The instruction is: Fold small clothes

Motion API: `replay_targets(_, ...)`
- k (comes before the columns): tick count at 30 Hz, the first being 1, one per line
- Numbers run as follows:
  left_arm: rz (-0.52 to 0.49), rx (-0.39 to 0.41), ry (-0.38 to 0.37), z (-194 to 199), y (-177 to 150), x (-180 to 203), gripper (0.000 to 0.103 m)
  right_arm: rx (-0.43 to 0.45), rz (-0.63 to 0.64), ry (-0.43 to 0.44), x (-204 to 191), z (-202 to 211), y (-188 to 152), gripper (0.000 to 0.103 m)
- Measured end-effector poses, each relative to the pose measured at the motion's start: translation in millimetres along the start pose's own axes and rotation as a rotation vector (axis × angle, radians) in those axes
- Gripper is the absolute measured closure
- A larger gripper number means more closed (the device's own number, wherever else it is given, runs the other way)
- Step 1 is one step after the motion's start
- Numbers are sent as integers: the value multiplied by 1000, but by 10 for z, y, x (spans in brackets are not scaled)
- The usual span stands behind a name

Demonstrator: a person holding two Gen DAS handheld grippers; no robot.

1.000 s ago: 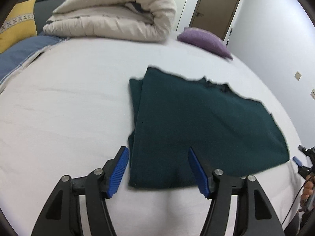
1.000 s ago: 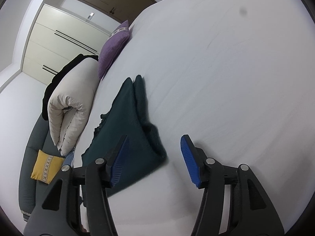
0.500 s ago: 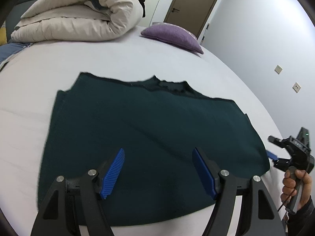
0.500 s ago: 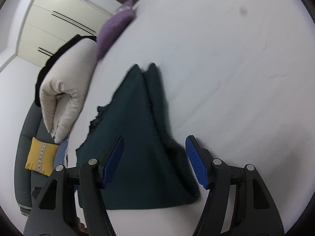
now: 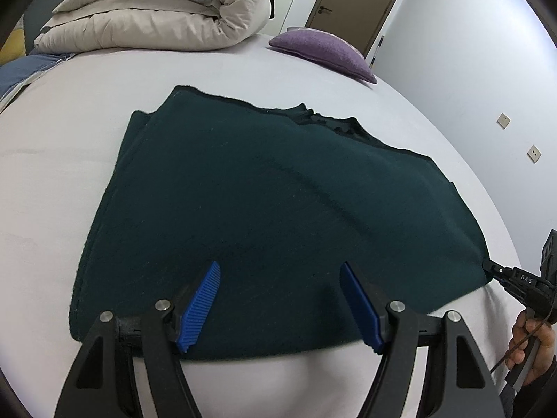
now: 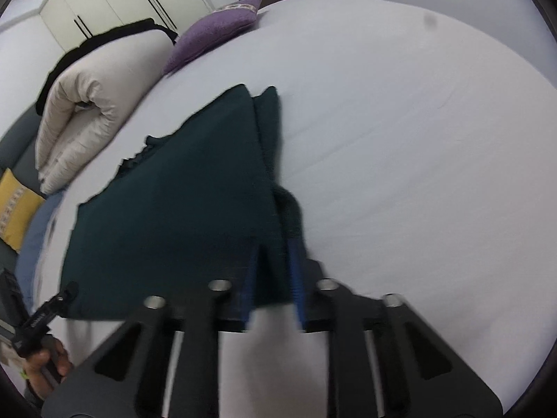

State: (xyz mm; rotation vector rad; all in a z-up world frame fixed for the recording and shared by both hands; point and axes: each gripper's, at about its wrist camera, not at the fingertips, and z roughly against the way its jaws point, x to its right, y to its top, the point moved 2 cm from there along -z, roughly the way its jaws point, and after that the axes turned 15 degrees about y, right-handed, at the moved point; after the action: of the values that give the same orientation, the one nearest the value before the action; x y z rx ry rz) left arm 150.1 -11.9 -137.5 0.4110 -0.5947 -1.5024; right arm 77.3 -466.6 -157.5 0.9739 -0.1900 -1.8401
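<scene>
A dark green garment (image 5: 278,209) lies folded flat on the white bed (image 5: 52,209); its collar points to the far side. My left gripper (image 5: 280,271) is open, with its blue pads over the garment's near edge. In the right wrist view the same garment (image 6: 174,202) shows, and my right gripper (image 6: 273,254) is shut on its near right corner. That gripper also shows in the left wrist view (image 5: 501,273) at the garment's right corner, held by a hand.
A rolled beige duvet (image 5: 156,10) lies at the far side of the bed, with a purple pillow (image 5: 323,50) to its right. A yellow cushion (image 6: 14,205) rests on a grey sofa at the left. A brown door (image 5: 351,3) stands behind.
My right gripper has moved onto the garment's near right corner and closed on it. My left gripper has stayed open and settled closer over the near edge.
</scene>
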Motion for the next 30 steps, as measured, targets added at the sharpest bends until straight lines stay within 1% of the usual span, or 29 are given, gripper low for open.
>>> replay_targets(5, -49, -2, 32, -12, -23, 59, 29, 6, -10, -5, 44, 66, -33, 98)
replay_targets(10, -61, -7, 23, -21, -16, 31, 29, 5, -52, 12, 105, 120, -75, 99)
replay_targets(14, -87, -5, 35, -46, -2, 55, 29, 2, -66, 21, 150, 115, -108, 99)
replay_targets(19, -86, -6, 40, -29, 2, 57, 29, -18, -50, 20, 162, 73, -145, 99)
replay_targets(21, -75, -1, 28, 8, 13, 58, 29, -31, -45, 14, 162, 72, -104, 99)
replay_targets(22, -72, 1, 21, 26, 26, 67, 29, -21, -44, -7, 146, 111, -66, 97)
replay_targets(23, -71, 5, 18, 40, 39, 76, 29, -7, -50, -31, 130, 158, -37, 84)
replay_targets(24, -72, 10, 17, 49, 52, 87, 29, 16, -62, -58, 114, 221, -2, 76)
replay_targets(25, -73, 13, 15, 50, 62, 98, 29, 47, -73, -70, 79, 292, 36, 75)
replay_targets(26, -73, 13, 16, 41, 73, 108, 29, 74, -75, -62, 18, 354, 73, 73)
replay_targets(28, -72, 10, 12, 30, 82, 121, 29, 108, -60, 1, -148, 408, 140, 71)
replay_targets(29, -73, 5, 13, 9, 78, 137, 29, 107, -56, 56, -243, 390, 165, 71)
replay_targets(30, -77, 1, 17, -12, 75, 157, 29, 89, -51, 151, -380, 312, 195, 71)
